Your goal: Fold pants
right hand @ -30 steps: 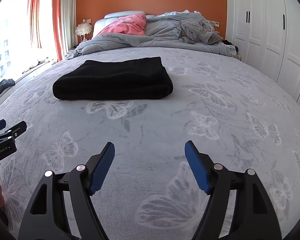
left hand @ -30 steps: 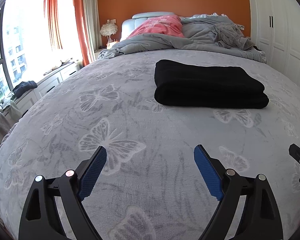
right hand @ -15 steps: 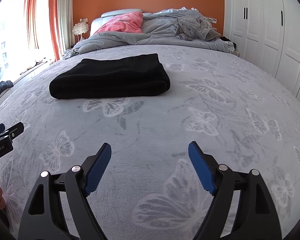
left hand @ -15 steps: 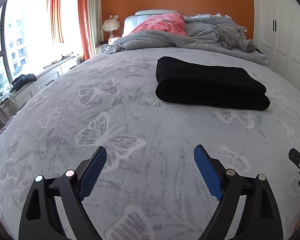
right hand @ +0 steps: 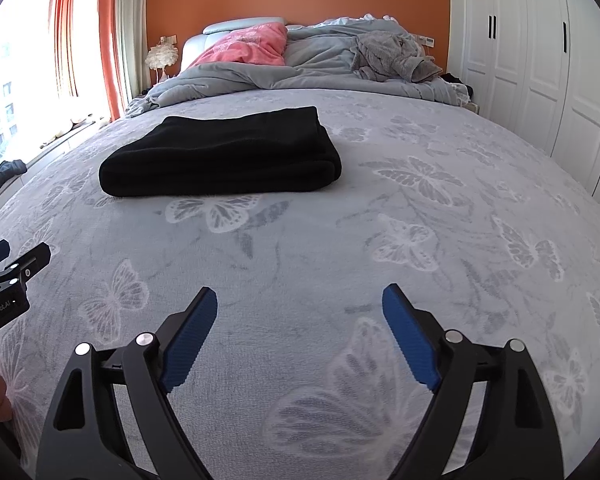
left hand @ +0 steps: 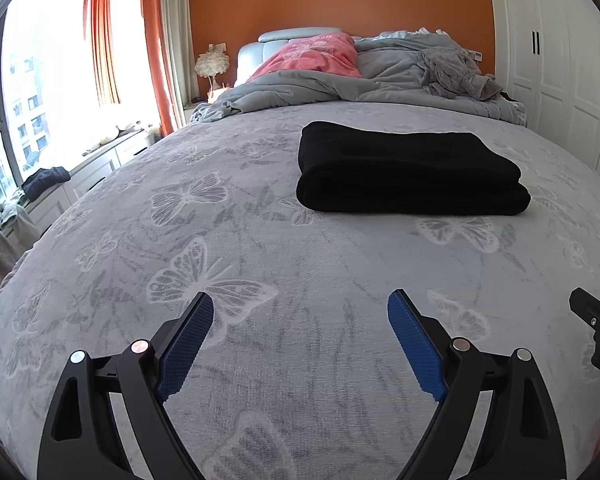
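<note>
With the pants (left hand: 410,170) already folded into a neat black stack on the bed (left hand: 260,240), well ahead of both tools. Left gripper (left hand: 300,340) spread wide, empty. Right gripper (right hand: 300,336) empty too, jaws opening wider; likely backed off because folding looks finished.

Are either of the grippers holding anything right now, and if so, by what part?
Nothing is held. The left gripper is open and empty, the right gripper is empty with its jaws opening, and the folded black pants lie untouched on the bed.
</note>
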{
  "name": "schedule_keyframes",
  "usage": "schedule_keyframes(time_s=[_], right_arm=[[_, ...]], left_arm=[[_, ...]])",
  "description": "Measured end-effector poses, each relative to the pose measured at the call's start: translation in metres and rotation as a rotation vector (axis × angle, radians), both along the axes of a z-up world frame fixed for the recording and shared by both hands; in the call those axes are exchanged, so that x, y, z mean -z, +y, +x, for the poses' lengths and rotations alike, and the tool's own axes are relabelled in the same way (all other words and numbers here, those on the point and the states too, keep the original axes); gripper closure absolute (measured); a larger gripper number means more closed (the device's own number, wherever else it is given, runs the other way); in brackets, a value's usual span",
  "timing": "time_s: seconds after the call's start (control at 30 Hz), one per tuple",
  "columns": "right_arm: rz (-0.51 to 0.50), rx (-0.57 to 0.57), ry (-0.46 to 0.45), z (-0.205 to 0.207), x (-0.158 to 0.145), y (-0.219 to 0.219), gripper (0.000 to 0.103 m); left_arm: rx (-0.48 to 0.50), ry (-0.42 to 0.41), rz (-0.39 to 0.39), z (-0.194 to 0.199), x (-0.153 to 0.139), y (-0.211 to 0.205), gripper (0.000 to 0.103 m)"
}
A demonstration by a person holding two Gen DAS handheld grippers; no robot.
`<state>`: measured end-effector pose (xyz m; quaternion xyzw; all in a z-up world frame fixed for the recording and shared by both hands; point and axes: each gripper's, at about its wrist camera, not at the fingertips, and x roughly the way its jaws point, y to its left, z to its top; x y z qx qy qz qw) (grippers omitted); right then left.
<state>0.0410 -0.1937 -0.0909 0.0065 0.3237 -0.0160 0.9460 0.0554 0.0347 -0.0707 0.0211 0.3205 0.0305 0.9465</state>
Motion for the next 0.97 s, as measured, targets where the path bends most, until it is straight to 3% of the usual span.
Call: schedule_keyframes(time_s=[0.8,0.87,0.97], right_arm=[[0.000,0.001,0.002,-0.0003,0.0006,-0.0009,0.019],[0.000,0.002,0.002,-0.0008,0.0006,-0.0014,0.019],[0.000,0.001,0.001,-0.0002,0.0005,-0.0018,0.019]], left_arm=[[0.008,-0.012,0.020,-0.0022,-0.0008,-0.0046,0.017],[0.019,-0.006,0.022,-0.0011,-0.0001,-0.0059,0.023],[0.024,0.000,0.021,-0.0002,0.0004,-0.0065,0.023]])
